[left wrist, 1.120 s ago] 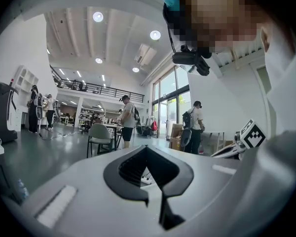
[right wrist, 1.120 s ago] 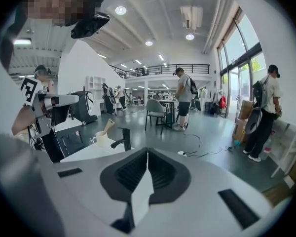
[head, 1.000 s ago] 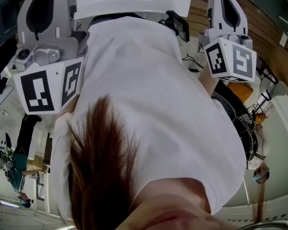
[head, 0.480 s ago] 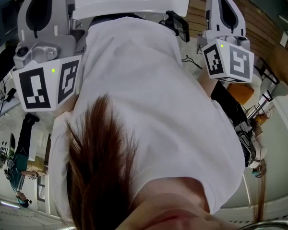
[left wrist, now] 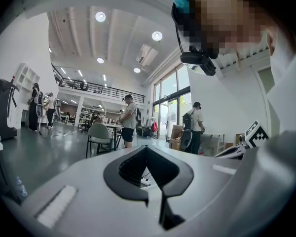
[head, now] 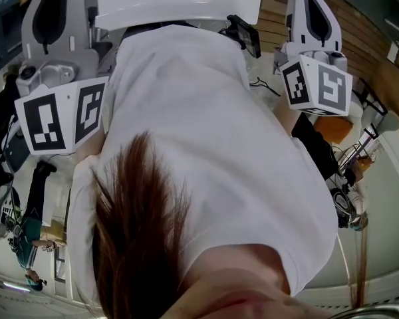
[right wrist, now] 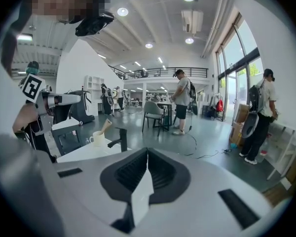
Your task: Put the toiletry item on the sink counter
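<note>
Pickup not yet begun: left gripper (left wrist: pixel 147 149) and right gripper (right wrist: pixel 147 152) are both closed and empty, and no toiletry item is discernible, so one must be found before approaching the sink counter (right wrist: pixel 84 151) by the faucet (right wrist: pixel 119 138).

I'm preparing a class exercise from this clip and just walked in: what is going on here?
A person in a white T-shirt holds the left gripper and the right gripper, one in each hand. Both have their jaws together and nothing is gripped. No toiletry item is being handled. The right gripper view shows a white counter with a black faucet and a white mug that holds something too small to identify. Several other people are in the hall beyond.
</note>
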`<state>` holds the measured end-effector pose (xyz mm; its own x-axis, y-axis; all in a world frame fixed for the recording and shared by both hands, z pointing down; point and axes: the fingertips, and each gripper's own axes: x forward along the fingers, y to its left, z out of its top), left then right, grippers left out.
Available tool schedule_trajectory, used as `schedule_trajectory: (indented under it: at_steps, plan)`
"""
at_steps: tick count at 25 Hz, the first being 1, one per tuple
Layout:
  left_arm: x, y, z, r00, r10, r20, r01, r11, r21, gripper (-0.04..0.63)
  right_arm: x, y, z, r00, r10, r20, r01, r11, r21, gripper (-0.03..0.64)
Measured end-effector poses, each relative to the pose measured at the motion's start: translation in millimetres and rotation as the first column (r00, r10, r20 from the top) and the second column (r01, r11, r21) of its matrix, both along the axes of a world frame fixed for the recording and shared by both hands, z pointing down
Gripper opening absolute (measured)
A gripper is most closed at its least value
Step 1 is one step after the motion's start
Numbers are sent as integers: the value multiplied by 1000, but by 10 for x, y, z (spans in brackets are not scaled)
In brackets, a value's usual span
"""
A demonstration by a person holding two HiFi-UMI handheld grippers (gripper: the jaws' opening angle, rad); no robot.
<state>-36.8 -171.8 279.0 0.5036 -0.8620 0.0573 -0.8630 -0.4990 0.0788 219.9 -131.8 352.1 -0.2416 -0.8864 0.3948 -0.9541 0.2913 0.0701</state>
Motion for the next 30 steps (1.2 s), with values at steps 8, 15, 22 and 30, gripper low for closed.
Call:
schedule_trajectory:
  at_steps: [8,15,22,30]
  plan:
    - [10,17,-54,1000,15,-2,-15,1000,9,9,-36,-17,-63,1000,10,12,-10,1000,16,11]
    - [-44,13,-127,1000,10,-8,-10,1000,10,9,-62,-16,-122,999,11,-33,-11,1000,15,11]
    - [-23,-23,-97,1000,22,-18,-22,1000,4,9,-20,-42,-121,999,32,-30,-31,999,24,11]
    - [-25,-41,-109,999,30,-24,-30,1000,-2,9,-34,-57,-167,999,42,-24,-41,999,36,11]
